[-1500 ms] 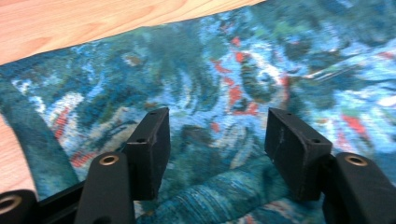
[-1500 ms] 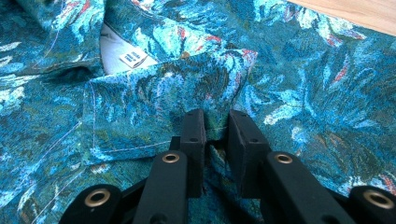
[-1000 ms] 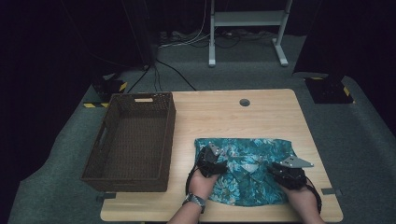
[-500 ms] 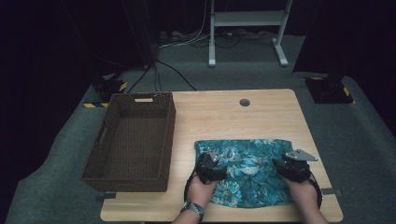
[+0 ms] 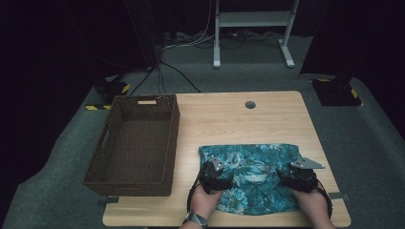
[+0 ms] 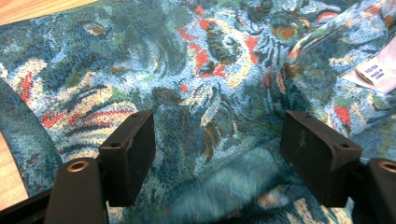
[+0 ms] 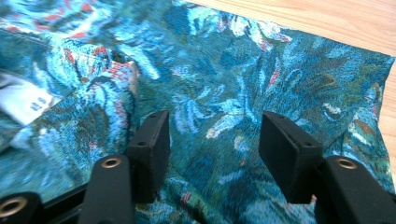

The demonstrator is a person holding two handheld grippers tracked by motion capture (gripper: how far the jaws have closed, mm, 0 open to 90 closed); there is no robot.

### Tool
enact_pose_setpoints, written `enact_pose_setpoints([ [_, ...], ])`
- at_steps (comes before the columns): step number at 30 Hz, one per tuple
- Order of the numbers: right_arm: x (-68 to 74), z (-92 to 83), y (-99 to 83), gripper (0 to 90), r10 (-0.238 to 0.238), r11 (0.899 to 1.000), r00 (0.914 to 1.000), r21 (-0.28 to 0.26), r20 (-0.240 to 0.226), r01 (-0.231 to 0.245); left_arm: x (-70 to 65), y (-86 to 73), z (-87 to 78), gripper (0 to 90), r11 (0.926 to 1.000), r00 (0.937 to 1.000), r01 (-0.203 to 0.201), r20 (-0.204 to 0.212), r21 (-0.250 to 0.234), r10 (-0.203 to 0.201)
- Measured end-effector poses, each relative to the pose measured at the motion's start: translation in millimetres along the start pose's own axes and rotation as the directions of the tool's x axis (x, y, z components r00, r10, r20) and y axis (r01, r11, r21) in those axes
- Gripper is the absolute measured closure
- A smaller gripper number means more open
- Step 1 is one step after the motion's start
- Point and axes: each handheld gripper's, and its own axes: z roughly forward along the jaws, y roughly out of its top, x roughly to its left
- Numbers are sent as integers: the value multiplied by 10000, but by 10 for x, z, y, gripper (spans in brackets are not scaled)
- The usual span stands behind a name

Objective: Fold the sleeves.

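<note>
Both tools, left (image 5: 216, 172) and right (image 5: 297, 175), hover spread-jawed, freshly widened, over the teal floral-print folded shirt (image 5: 248, 164), its long axis running away from the brown wicker basket (image 5: 136, 179).

The wicker basket (image 5: 136, 143) stands along the table's (image 5: 267, 114) left edge; its raised walls block any low sideways pass there. The far half of the tabletop is bare wood, open for passage, apart from a flush round grommet (image 5: 250, 104). The folded patterned shirt (image 5: 248, 183) covers the near right area, lying flat, just beside the basket's right wall.
</note>
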Motion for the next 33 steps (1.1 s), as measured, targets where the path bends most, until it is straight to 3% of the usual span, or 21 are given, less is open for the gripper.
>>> enact_pose_setpoints([
  [8, 57, -219, -119, 358, -113, 9998, 9985, 140, -534, 121, -60, -116, -204, 202, 9993, 9997, -156, 162, -354, 162],
  [18, 80, -311, -157, 293, 119, 9999, 9990, 108, -433, -115, -18, -102, -381, 165, 9970, 9998, -116, 171, -771, 130],
  [22, 101, -299, -150, 279, 62, 9999, 9988, 151, -494, -54, 35, -55, -346, 160, 9970, 9999, 93, 135, -770, -83],
  [26, 116, -300, -140, 265, 74, 9999, 9987, 85, -495, -69, 26, -4, -261, 156, 9977, 9999, 60, 113, -678, -52],
  [29, 108, -299, -128, 254, 241, 9997, 9986, -76, -479, -244, 24, 28, -186, 155, 9981, 9996, 218, 188, -573, -207],
  [33, 77, -286, -82, 229, 589, 9971, 9979, -459, -285, -602, -24, 31, -146, 153, 9988, 9994, 98, 323, -485, -82],
])
